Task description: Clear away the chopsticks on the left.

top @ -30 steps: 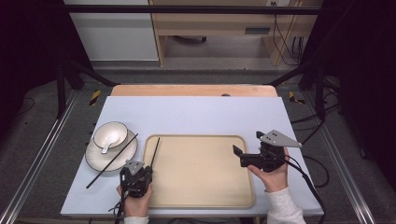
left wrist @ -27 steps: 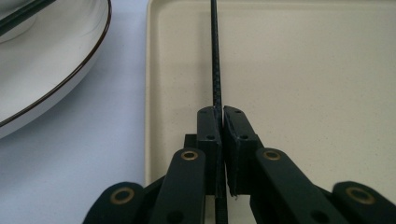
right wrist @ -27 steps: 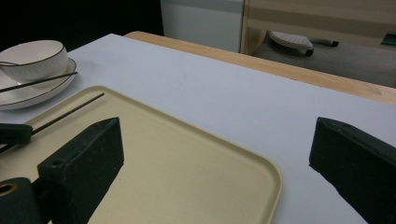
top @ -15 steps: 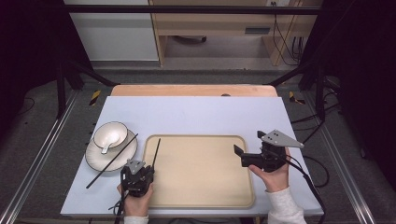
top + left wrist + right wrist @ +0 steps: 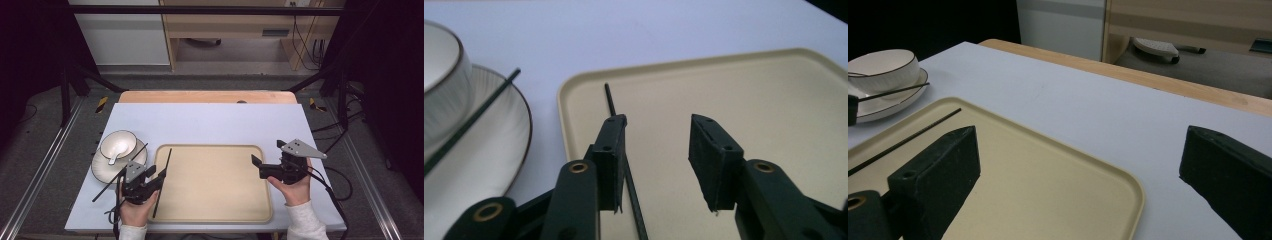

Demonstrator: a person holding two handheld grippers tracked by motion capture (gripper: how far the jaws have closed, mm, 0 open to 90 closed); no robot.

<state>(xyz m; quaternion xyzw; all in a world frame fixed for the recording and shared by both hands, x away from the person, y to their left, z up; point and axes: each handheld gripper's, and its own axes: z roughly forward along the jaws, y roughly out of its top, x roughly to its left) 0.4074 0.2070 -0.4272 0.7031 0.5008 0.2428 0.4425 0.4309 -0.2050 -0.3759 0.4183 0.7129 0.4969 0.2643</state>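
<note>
The chopstick on the tray point(image 5: 610, 98) lies along the tray's left edge, running under the left gripper point(image 5: 659, 155) and just beside the inner face of its left finger point(image 5: 610, 150), not pinched between the two. Those fingers stand well apart and have hold of nothing; the stick's tip point(image 5: 169, 152) points away from the hand, past the fingertips. Compared with a second ago the left gripper has turned a little toward the tray point(image 5: 215, 182) and sits slightly farther in over its rim, while the chopstick itself lies where it lay; this reads as the stick having been set down on the tray, or the fingers lining up on it, and the pictures do not settle which. The second chopstick point(image 5: 120, 172) lies to the outside of the left finger, resting slantwise across the plate point(image 5: 100, 170), its far end against the bowl point(image 5: 118, 143), which holds a white spoon point(image 5: 116, 154). Judging from this, it is the likelier next thing to be picked up and laid beside the first. Across the tray, the right gripper point(image 5: 272, 165) hovers at the right rim, hardly shifted from before, its fingers point(image 5: 935, 170) spread wide over the tray corner and the pale counter point(image 5: 1073, 115), gripping nothing.
</note>
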